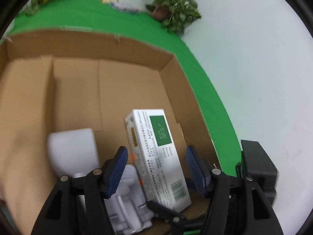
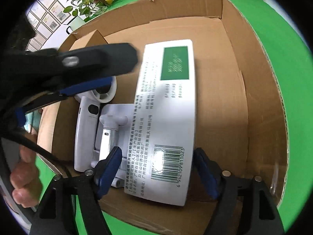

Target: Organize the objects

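Observation:
A long white medicine box (image 1: 156, 156) with a green label and a barcode lies inside the open cardboard box (image 1: 127, 54), its left edge over a white plastic part (image 1: 127, 205). My left gripper (image 1: 156, 150) straddles it, open, with gaps to both blue pads. From the near end my right gripper (image 2: 157, 149) straddles the same medicine box (image 2: 166, 117), also open; its right pad is very close to the edge. One of the left gripper's black fingers (image 2: 93, 58) crosses the upper left. Beside the box lie a white handheld device (image 2: 86, 133) and the white plastic part (image 2: 113, 125).
The cardboard box (image 2: 244, 78) stands on a green cover (image 2: 283, 49). Potted plants (image 1: 174, 5) stand at the back by the wall. A black object (image 1: 258, 166) sits at the right. A hand (image 2: 23, 176) shows at the lower left. A blurred white cylinder (image 1: 72, 148) lies in the box.

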A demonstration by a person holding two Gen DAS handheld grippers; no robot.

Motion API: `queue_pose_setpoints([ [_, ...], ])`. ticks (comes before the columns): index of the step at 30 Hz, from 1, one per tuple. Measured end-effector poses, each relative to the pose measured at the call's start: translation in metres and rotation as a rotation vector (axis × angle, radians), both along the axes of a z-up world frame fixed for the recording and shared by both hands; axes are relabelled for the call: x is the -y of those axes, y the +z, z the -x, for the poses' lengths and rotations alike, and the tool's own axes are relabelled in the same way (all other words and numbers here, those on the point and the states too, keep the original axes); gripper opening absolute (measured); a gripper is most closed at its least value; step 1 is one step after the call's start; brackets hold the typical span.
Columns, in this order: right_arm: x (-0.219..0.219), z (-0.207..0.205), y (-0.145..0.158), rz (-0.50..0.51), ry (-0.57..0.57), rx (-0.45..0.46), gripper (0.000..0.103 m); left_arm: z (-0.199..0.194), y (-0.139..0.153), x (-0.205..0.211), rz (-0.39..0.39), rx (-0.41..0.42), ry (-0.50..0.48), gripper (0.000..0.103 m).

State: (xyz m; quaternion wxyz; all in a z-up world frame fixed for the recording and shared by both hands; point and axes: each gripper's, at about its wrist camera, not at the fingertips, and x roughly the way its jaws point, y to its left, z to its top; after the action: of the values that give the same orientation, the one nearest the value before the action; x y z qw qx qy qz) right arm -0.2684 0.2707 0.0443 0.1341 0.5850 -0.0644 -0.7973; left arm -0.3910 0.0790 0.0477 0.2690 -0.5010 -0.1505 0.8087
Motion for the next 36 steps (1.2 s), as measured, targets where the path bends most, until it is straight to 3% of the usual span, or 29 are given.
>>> queue_pose_setpoints([
  [2, 0.000, -0.005, 0.005, -0.013, -0.005, -0.021, 0.078, -0.018, 0.017, 0.012, 0.047, -0.093, 0.024, 0.065],
  [6, 0.000, -0.031, 0.027, -0.056, -0.027, -0.157, 0.082, -0.067, 0.045, 0.045, 0.174, -0.298, 0.101, 0.071],
  [9, 0.003, -0.068, 0.051, -0.021, -0.029, -0.336, 0.086, -0.117, 0.057, 0.054, 0.381, -0.525, 0.203, 0.093],
  [10, 0.010, -0.056, 0.050, -0.028, -0.034, -0.397, 0.090, -0.136, 0.056, 0.059, 0.447, -0.605, 0.239, 0.103],
  [12, 0.022, -0.080, 0.059, -0.073, -0.056, -0.553, 0.093, -0.173, 0.048, 0.068, 0.524, -0.724, 0.290, 0.102],
  [15, 0.038, -0.106, 0.053, -0.145, -0.099, -0.760, 0.102, -0.197, 0.025, 0.077, 0.528, -0.711, 0.341, 0.102],
  [18, 0.062, -0.111, 0.043, -0.185, -0.078, -0.833, 0.102, -0.194, 0.000, 0.086, 0.511, -0.645, 0.388, 0.102],
  [21, 0.064, -0.094, 0.026, -0.211, -0.076, -0.804, 0.102, -0.184, -0.019, 0.101, 0.490, -0.576, 0.414, 0.102],
  [23, 0.061, -0.103, 0.023, -0.215, -0.095, -0.774, 0.102, -0.173, -0.034, 0.099, 0.488, -0.551, 0.418, 0.103],
  [26, 0.055, -0.100, 0.024, -0.209, -0.124, -0.767, 0.102, -0.162, -0.044, 0.094, 0.493, -0.546, 0.420, 0.103],
  [36, 0.053, -0.093, 0.017, -0.210, -0.127, -0.756, 0.102, -0.159, -0.039, 0.090, 0.507, -0.527, 0.419, 0.103],
])
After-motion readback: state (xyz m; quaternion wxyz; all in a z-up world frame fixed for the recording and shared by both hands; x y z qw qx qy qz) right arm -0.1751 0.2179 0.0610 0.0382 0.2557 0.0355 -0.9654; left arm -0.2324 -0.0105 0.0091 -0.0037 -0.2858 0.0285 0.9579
